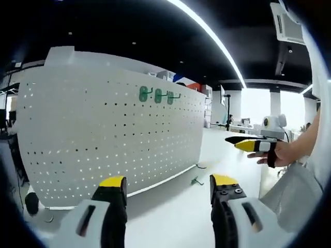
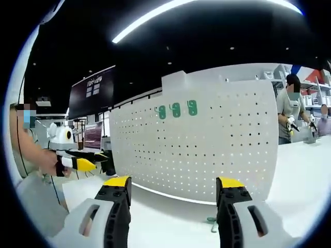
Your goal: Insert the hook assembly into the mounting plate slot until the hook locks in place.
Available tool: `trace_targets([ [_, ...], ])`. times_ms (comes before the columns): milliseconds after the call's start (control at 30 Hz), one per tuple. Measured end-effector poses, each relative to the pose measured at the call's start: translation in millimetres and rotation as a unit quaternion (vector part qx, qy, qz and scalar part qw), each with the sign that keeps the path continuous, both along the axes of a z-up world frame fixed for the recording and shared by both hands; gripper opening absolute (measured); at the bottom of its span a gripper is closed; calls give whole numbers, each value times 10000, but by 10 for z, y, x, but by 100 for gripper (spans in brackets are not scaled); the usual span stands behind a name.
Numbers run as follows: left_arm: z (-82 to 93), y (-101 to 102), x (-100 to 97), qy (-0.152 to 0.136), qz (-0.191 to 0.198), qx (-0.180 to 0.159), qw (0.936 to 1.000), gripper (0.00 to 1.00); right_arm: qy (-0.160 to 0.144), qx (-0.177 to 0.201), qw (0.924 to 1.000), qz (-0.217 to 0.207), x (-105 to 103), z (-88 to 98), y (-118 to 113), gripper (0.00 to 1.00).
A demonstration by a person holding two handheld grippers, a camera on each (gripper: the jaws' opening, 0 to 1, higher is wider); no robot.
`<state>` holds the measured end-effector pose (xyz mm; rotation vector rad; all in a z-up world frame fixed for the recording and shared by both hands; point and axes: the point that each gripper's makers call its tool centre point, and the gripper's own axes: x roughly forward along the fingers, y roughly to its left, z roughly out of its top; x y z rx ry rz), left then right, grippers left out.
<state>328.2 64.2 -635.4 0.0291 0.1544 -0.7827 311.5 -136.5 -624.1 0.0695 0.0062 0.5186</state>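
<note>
A white pegboard (image 1: 108,129) stands upright on the white table, carrying three green hooks (image 1: 158,95) near its top; it also appears in the right gripper view (image 2: 207,144) with the hooks (image 2: 177,110). A loose green hook (image 1: 196,181) lies on the table by the board's foot, and another (image 1: 200,166) lies a little farther; one loose hook (image 2: 212,222) lies near the right gripper's jaws. My left gripper (image 1: 168,188) is open and empty, short of the board. My right gripper (image 2: 173,191) is open and empty; it shows from the side (image 1: 248,144), held in a hand.
The white table (image 1: 170,217) spreads in front of the board. A person (image 2: 289,111) stands at the far right behind it, working at another bench. A dark monitor (image 2: 93,93) and a small white camera unit (image 2: 62,137) stand to the left.
</note>
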Motion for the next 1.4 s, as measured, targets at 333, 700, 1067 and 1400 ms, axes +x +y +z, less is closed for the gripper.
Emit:
trace_targets([
  [333, -281, -386, 321, 440, -834, 761, 9926, 65, -32, 65, 10000, -56, -2, 4, -33, 63],
  [700, -432, -616, 386, 583, -1324, 1108, 9833, 65, -53, 88, 9999, -131, -5, 14, -77, 62],
  [1067, -496, -758, 447, 616, -1650, 1359, 9749, 65, -69, 87, 9998, -156, -11, 13, -90, 61],
  [1400, -542, -910, 483, 610, -1973, 1602, 9652, 65, -83, 87, 9998, -162, -11, 16, -99, 61],
])
